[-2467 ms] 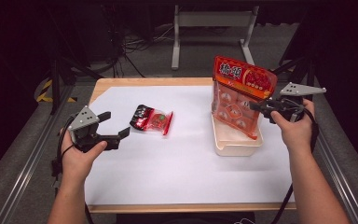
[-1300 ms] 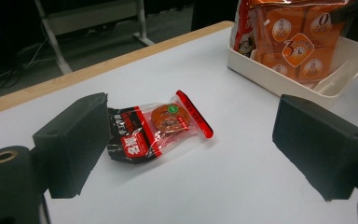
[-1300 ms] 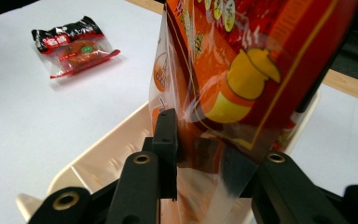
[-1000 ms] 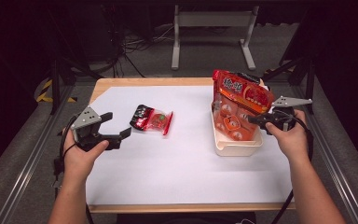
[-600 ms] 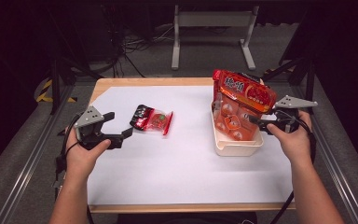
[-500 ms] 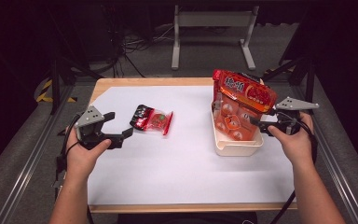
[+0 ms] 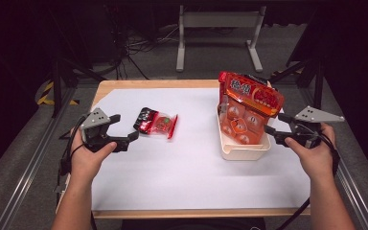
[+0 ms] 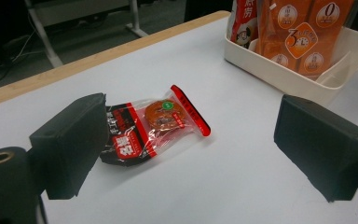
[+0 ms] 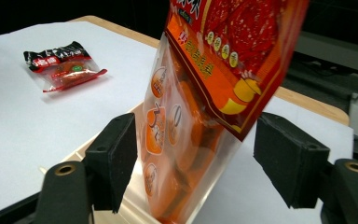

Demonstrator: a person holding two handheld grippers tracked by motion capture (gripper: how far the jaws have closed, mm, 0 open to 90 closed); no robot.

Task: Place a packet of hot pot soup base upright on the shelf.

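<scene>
- Orange-and-red plastic, the large snack bag [image 7: 247, 111] stands on end in the white tray [image 7: 243, 149] at the right of the desk [image 7: 182, 167], its printed top flap bent over toward the right tongs.
- Through its clear lower part, round orange-wrapped pieces show, packed down into the tray.
- Right tongs [image 7: 273, 130] sit just beside the tray's right wall, held in the person's right hand [image 7: 312, 153]; their jaws have just been opening and now stand wide.
- In the right gripper view the bag rises between those two black jaws, with a gap on each side, so the pads press on nothing: the bag is released.
- White paper covers most of the desk, with a wooden edge showing along the far side.
- A small snack packet [image 7: 156, 122], black and red with a clear window over an orange piece, lies flat on the paper left of centre, well apart from the tray.
- Left tongs [image 7: 130, 136] hover near that packet on its left, gripped by the left hand [image 7: 87, 155], jaws spread and empty.
- In the left gripper view the packet [image 8: 154, 123] lies ahead, close to one jaw, with the tray [image 8: 307, 77] farther off.
</scene>
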